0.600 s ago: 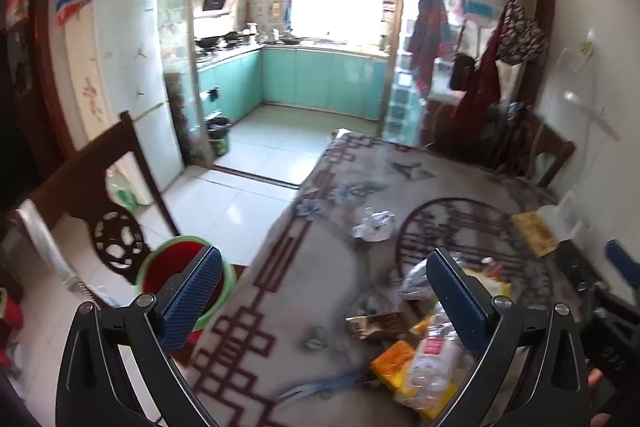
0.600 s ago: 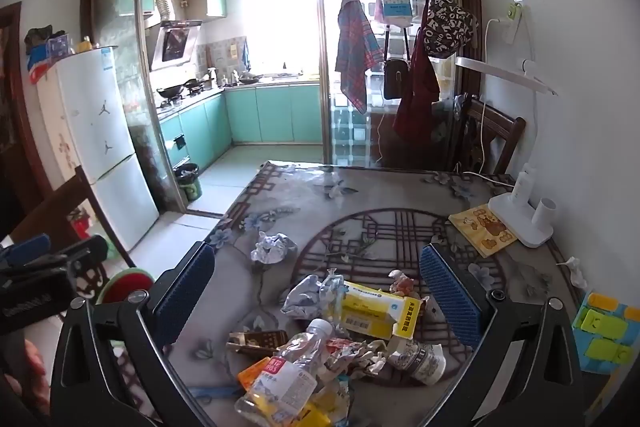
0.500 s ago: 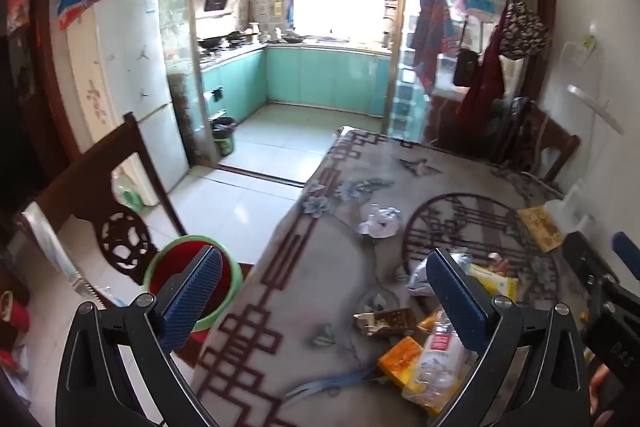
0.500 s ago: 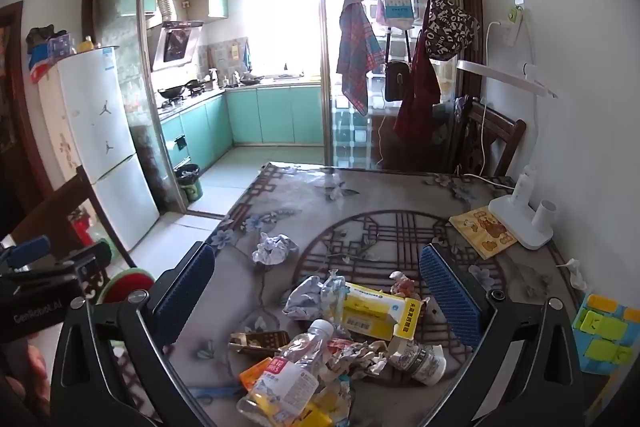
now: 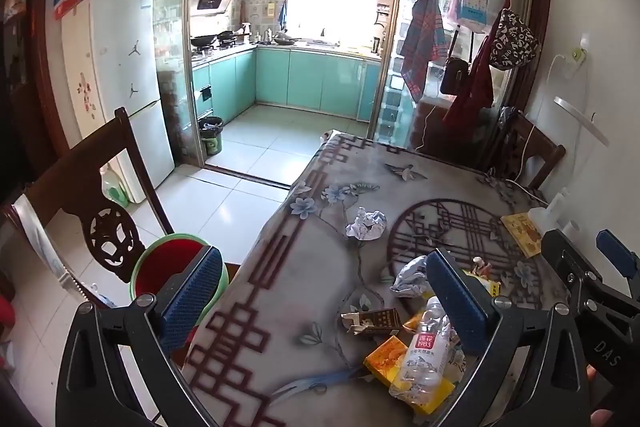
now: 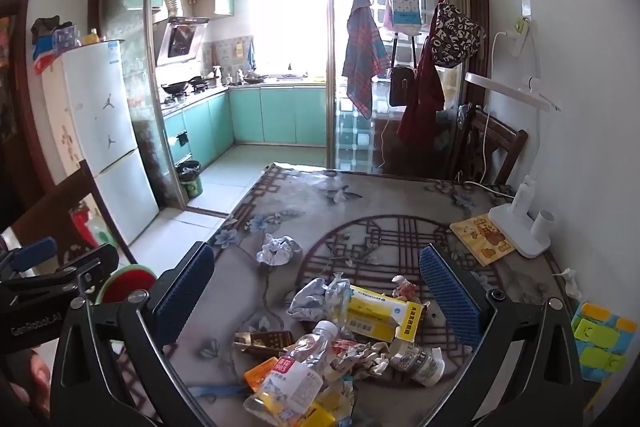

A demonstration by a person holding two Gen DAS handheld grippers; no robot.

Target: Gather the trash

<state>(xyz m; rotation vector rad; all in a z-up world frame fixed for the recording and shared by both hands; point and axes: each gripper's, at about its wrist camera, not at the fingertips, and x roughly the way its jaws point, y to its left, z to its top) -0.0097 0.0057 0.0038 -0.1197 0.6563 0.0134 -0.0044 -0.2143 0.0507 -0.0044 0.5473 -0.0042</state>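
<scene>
Both tools hang above the near edge of the table, tilted down toward it. The left gripper (image 5: 324, 291) has its jaws spread wide with nothing between them; its left finger (image 5: 192, 291) stands in front of a red bucket with a green rim (image 5: 160, 259), which sits on the floor just beside the table. The right gripper (image 6: 316, 291) is also fully spread and empty, and under it lies the pile of trash.

The trash is gathered on the near part of the table (image 6: 360, 199), on the patterned cloth. In the pile I see a clear plastic bottle with a red label (image 6: 298, 367) lying on its side, an orange packet (image 6: 260, 373) touching it, a yellow and white box (image 6: 384, 311) behind it, a dark brown carton (image 6: 264, 341) to the left, a small white cup on its side (image 6: 418, 361), and crumpled wrappers (image 6: 360, 355) between them. One crumpled ball of foil (image 6: 278, 249) lies apart from the pile, farther up the table.

At the right side of the table stands a white desk lamp (image 6: 520, 227), with a yellow booklet (image 6: 480, 239) touching its base. A dark wooden chair (image 5: 92, 203) stands near the bucket, and a white fridge (image 5: 124, 87) is behind it.
</scene>
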